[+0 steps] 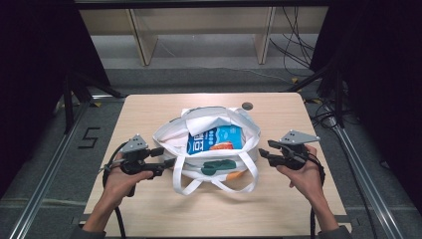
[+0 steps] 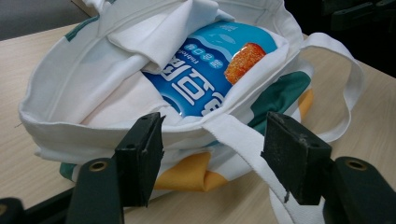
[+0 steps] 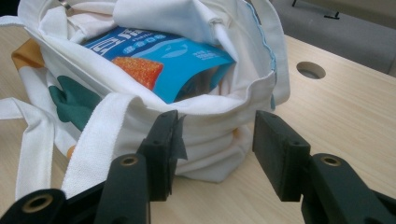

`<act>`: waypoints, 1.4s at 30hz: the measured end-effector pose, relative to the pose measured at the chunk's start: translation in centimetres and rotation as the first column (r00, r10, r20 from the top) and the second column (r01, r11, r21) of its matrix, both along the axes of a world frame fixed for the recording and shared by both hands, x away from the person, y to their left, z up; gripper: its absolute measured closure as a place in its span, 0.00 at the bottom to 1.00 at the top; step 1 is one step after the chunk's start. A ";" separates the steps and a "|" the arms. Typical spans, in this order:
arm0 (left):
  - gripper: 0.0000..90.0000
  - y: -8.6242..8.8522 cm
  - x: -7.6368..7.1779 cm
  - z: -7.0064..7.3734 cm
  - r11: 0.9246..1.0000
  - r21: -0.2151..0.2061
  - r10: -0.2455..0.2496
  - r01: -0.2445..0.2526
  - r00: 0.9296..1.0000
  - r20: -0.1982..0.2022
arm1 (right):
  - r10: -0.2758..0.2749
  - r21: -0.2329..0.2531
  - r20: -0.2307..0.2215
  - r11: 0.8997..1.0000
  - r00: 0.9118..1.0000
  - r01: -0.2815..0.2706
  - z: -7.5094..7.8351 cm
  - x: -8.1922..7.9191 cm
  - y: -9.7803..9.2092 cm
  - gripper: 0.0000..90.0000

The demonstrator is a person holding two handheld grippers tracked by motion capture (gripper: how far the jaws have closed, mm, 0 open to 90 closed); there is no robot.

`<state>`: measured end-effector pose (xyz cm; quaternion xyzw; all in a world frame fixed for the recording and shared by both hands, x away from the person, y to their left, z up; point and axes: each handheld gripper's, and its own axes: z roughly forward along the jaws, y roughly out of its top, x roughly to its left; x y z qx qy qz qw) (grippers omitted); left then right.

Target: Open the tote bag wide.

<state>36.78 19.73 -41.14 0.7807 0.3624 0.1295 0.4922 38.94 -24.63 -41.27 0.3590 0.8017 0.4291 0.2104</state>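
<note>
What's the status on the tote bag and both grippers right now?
Left gripper open at the tote bag rim. Right gripper open, jaws just short of its other side. Blue snack packet inside. Bag strap lies between the left jaws.

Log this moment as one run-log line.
left gripper: open, at bag's left rim | right gripper: open, at right rim | blue packet: inside bag | bag: on table

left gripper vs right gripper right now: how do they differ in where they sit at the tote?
The left gripper sits at the tote bag's near-left rim where a handle strap attaches; the right gripper faces the bag's right side wall. The left gripper points right, the right gripper left. Both are open, jaws apart, gripping nothing.
</note>
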 end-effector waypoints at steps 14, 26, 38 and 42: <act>0.37 -0.5 -1.2 -0.2 1.000 0.010 -0.018 0.018 1.000 -0.006 | -0.005 0.014 -0.018 1.000 1.000 0.006 -0.3 -0.8 -0.1 0.51; 0.36 -0.7 -2.5 -0.4 1.000 -0.002 -0.029 0.029 1.000 -0.002 | -0.010 0.015 -0.022 1.000 1.000 0.011 -0.6 -1.8 -0.4 0.45; 0.35 -0.5 -3.6 -1.3 0.999 0.018 -0.036 0.036 0.999 0.004 | -0.028 0.046 -0.049 0.998 0.998 0.031 -1.2 -2.9 -0.5 0.42; 0.35 -0.6 -4.0 -1.6 0.999 0.014 -0.035 0.035 0.999 -0.002 | -0.016 0.040 -0.054 0.999 0.998 0.019 -1.5 -3.2 -0.5 0.42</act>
